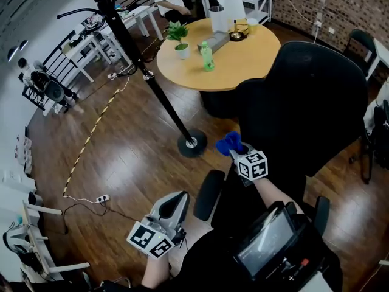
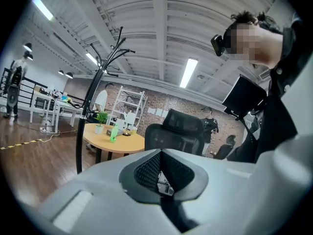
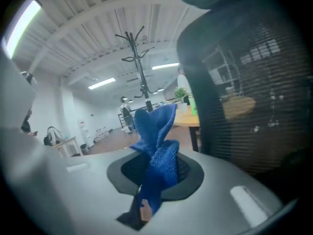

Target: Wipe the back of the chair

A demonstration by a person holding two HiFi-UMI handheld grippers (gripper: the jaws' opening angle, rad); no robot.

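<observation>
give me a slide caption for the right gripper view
Right tongs shut on a blue cloth beside the black mesh chair back, with a coat stand beyond.

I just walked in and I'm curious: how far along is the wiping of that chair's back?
Done: the blue cloth is picked up, pinched between the fingers of the right gripper. In hand: it is held beside the chair back, contact unclear. Left: the wiping itself; nothing shows any part wiped. The left gripper hangs low, shut and empty.

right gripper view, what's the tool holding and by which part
The right tool pinches a blue cloth by its bunched lower end; the rest stands free.
</observation>
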